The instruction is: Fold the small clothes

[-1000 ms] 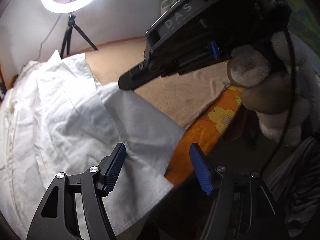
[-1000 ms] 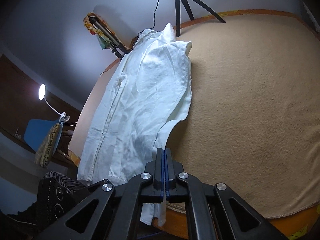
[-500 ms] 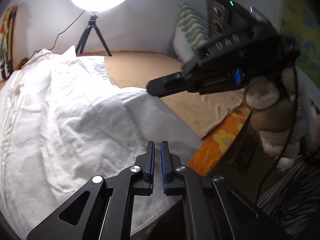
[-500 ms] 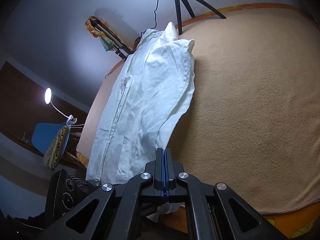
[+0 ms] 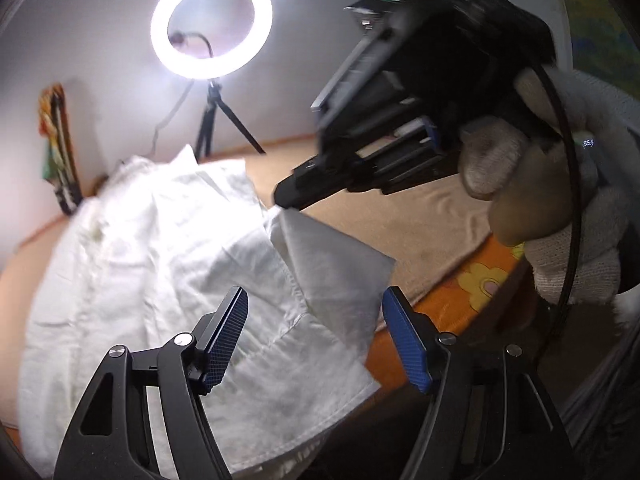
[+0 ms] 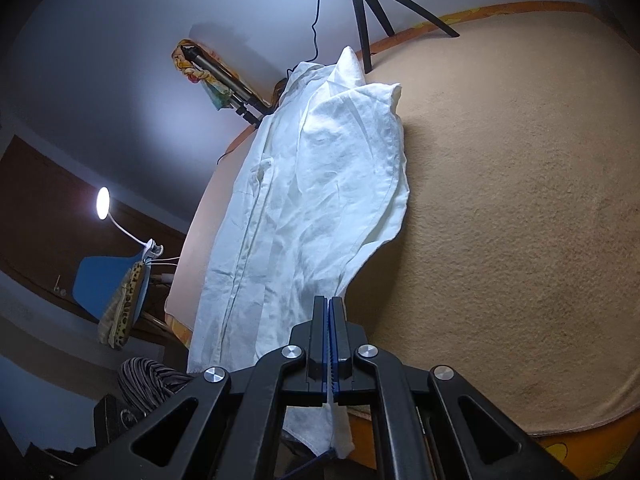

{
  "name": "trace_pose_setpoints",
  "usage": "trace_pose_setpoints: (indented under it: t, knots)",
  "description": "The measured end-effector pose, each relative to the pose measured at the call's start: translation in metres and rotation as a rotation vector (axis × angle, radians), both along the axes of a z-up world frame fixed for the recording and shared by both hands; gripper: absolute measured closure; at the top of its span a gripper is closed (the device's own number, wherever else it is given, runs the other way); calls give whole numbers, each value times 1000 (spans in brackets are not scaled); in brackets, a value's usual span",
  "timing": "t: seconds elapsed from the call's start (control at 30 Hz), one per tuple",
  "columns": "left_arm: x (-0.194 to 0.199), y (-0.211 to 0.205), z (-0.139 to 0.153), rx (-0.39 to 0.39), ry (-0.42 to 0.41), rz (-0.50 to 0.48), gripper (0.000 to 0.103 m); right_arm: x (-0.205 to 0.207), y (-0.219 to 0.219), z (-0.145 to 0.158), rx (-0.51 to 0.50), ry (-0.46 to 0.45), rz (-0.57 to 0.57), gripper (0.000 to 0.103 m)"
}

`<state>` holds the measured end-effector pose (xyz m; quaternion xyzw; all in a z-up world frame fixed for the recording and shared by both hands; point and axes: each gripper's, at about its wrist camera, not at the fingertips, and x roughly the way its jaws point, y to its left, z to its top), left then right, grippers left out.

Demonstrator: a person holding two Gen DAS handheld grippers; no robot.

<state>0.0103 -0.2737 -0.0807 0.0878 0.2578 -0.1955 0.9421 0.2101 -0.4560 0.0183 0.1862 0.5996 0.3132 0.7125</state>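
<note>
I see the white shirt (image 6: 304, 216) lying lengthwise on the tan blanket (image 6: 520, 220), stretching away from both tongs toward the ring light (image 5: 211, 30) on its tripod (image 6: 368, 4). Right gripper (image 6: 329, 312) is clenched on the shirt's near edge, cloth pinched between the pads, and lifts a flap of it; a gloved hand (image 5: 560, 216) holds it. Left gripper (image 5: 316, 336) is opening, jaws wide apart, nothing pressed; the shirt's near corner lies below, between its fingers, just under the right gripper's tip. Orange flowered sheet (image 5: 472, 284) shows at the blanket's edge, right of the left tongs.
</note>
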Motion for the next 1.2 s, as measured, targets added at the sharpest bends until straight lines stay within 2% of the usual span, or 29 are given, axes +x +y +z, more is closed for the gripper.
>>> trace_pose_setpoints:
  t: [0.07,0.13,0.23,0.33,0.4,0.43,0.47,0.5,0.6,0.7,0.77,0.8,0.83,0.97,1.1,1.17,1.2]
  knots:
    - [1,-2,2,8,-9,37,33,2,7,3,10,-3,5,103]
    - [-2,-2,5,-16,-6,33,33,4,16,5,5,-9,5,103]
    - [-5,-4,5,31,-57,34,33,7,22,4,20,3,21,103]
    - [6,12,4,-34,-18,38,38,4,25,7,3,-15,46,103]
    - [17,23,5,-102,14,21,64,4,21,6,13,-7,39,103]
    - [22,26,4,-123,34,-6,74,5,19,6,12,-5,33,103]
    - [26,28,2,-139,54,-44,94,5,17,5,10,-3,28,103]
    - [28,30,1,-144,64,-59,97,5,15,4,14,4,27,103]
    - [30,37,2,-190,80,-91,100,6,14,3,22,10,46,103]
    - [34,50,6,-235,82,-80,100,9,16,2,16,-3,80,97]
    - [30,59,9,-248,74,-73,100,16,15,3,-19,-35,83,71]
    - [24,60,10,-254,74,-73,100,23,12,4,-46,-58,63,48]
    - [23,61,11,-259,75,-74,100,31,10,3,-68,-73,46,40]
    - [21,61,13,-261,68,-85,100,86,0,-18,-125,-85,-56,40]
    - [17,62,14,-275,72,-83,100,131,10,-51,-193,-69,-83,42]
    - [17,66,13,-285,83,-80,100,145,19,-62,-196,-64,-80,44]
    - [19,69,11,-296,93,-76,100,150,23,-66,-195,-58,-73,51]
